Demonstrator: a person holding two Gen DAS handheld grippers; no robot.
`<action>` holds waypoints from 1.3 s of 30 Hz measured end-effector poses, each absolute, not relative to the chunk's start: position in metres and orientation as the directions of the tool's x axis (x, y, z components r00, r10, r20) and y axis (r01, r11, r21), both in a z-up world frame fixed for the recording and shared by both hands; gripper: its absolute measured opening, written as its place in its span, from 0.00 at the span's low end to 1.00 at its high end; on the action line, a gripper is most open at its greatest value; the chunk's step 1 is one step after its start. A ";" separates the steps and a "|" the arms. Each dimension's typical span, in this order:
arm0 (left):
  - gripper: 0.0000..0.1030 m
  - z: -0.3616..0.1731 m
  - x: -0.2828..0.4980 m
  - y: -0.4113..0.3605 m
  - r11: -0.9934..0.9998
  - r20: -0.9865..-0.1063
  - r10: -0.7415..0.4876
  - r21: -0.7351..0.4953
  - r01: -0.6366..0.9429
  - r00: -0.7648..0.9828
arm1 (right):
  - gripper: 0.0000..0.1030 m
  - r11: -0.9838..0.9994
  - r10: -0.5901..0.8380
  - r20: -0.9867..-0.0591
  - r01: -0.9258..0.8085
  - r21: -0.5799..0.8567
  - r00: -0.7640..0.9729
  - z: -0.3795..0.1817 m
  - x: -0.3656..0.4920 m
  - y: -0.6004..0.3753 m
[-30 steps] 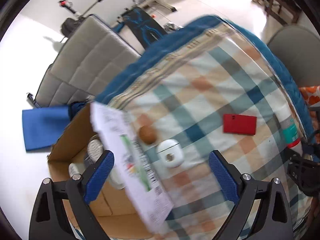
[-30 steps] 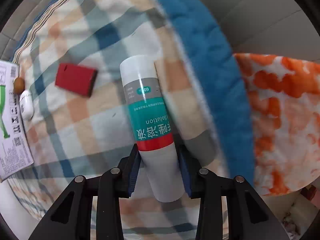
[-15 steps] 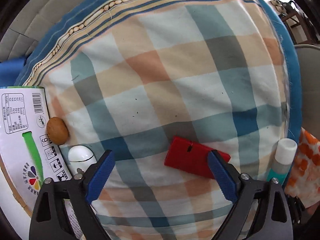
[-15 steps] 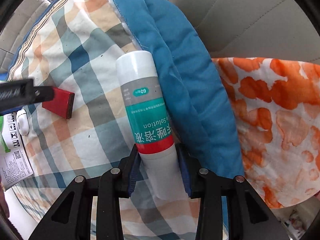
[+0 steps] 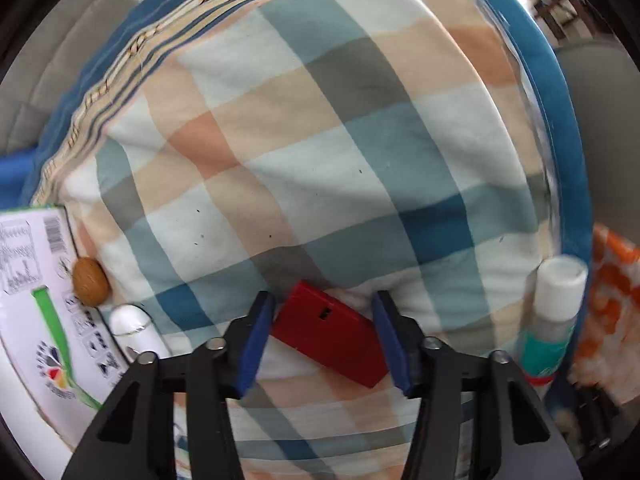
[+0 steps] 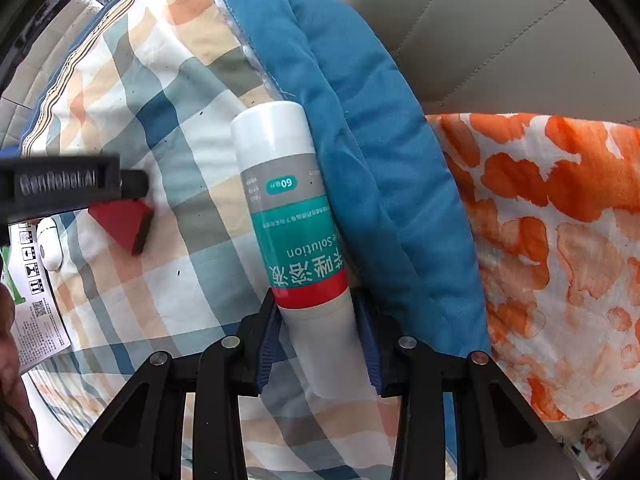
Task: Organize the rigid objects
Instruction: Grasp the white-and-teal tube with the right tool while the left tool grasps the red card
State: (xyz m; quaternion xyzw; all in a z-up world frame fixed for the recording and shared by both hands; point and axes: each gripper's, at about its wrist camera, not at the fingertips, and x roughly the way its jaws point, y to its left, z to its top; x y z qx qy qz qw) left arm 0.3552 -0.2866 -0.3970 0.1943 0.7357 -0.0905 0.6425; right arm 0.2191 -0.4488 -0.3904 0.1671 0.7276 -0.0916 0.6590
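The left gripper [image 5: 325, 334] has come down from high above the checked blue, peach and white bedcover [image 5: 320, 152], where a second ago it looked out over a cardboard carton and the room. Now it points almost straight down, with its blue-padded fingers [image 5: 256, 340] on either side of the flat red rectangular case [image 5: 332, 338]. Its jaws, spread wide a moment back, are closing on the case. The left pad appears to touch the case's near corner, but a clear gap remains at the right pad, so it is not yet a firm hold. The case lies flat on the bedcover.

The right gripper [image 6: 318, 340] has barely shifted. It stays clenched on the lower body of the white cylindrical plastic bottle with a teal and red label [image 6: 292, 216]. The bottle lies along the quilted blue border [image 6: 360, 140] of the bedcover, beside an orange-and-white patterned cloth [image 6: 560, 240].

For the tidying, this probably means two rigid items are about to be carried at once. A small brown oval nut-like object [image 5: 90, 282] and a white rounded earbud-style case [image 5: 134, 326] wait beside the white printed flap of the carton [image 5: 36, 280], the likely destination.
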 end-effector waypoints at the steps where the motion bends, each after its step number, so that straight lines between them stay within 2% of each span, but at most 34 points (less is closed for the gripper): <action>1: 0.40 -0.397 0.351 -0.289 0.886 -0.977 0.202 0.150 0.439 -0.073 | 0.39 0.927 0.125 -0.989 0.365 0.090 -0.074 -0.391 0.219 -0.450; 5: 0.37 -0.396 0.336 -0.289 0.763 -0.937 0.343 0.316 0.564 0.061 | 0.39 0.927 0.127 -0.989 0.364 0.092 -0.072 -0.387 0.217 -0.448; 11: 0.37 -0.393 0.352 -0.264 0.879 -0.975 0.217 0.170 0.446 -0.056 | 0.39 0.923 0.135 -0.988 0.373 0.097 -0.077 -0.390 0.217 -0.449; 18: 0.38 -0.392 0.359 -0.252 0.906 -0.976 0.181 0.118 0.407 -0.121 | 0.39 0.914 0.162 -0.983 0.389 0.118 -0.082 -0.395 0.219 -0.455; 20: 0.44 -0.393 0.361 -0.238 0.945 -0.976 0.123 0.059 0.323 -0.181 | 0.39 0.907 0.178 -0.981 0.400 0.132 -0.080 -0.395 0.219 -0.459; 22: 0.45 -0.388 0.363 -0.226 0.965 -0.978 0.075 0.022 0.262 -0.195 | 0.39 0.899 0.197 -0.977 0.413 0.148 -0.078 -0.395 0.218 -0.463; 24: 0.52 -0.380 0.363 -0.217 0.975 -0.980 0.037 -0.007 0.224 -0.193 | 0.41 0.887 0.225 -0.971 0.429 0.169 -0.082 -0.395 0.217 -0.468; 26: 0.70 -0.378 0.361 -0.209 0.981 -0.979 0.021 -0.019 0.194 -0.205 | 0.42 0.874 0.251 -0.965 0.447 0.192 -0.078 -0.396 0.216 -0.473; 29: 0.70 -0.390 0.357 -0.201 0.989 -0.965 0.009 -0.030 0.143 -0.263 | 0.42 0.875 0.252 -0.965 0.445 0.192 -0.078 -0.397 0.216 -0.476; 33: 0.72 -0.408 0.358 -0.194 0.997 -0.954 -0.076 -0.080 0.003 -0.289 | 0.42 0.882 0.240 -0.967 0.435 0.183 -0.080 -0.397 0.215 -0.479; 36: 0.68 -0.409 0.362 -0.201 0.999 -0.963 -0.028 -0.039 0.035 -0.267 | 0.42 0.886 0.239 -0.968 0.426 0.182 -0.083 -0.399 0.213 -0.480; 39: 0.59 -0.405 0.359 -0.222 0.995 -0.972 0.010 -0.013 0.095 -0.236 | 0.42 0.895 0.229 -0.970 0.411 0.175 -0.086 -0.400 0.212 -0.481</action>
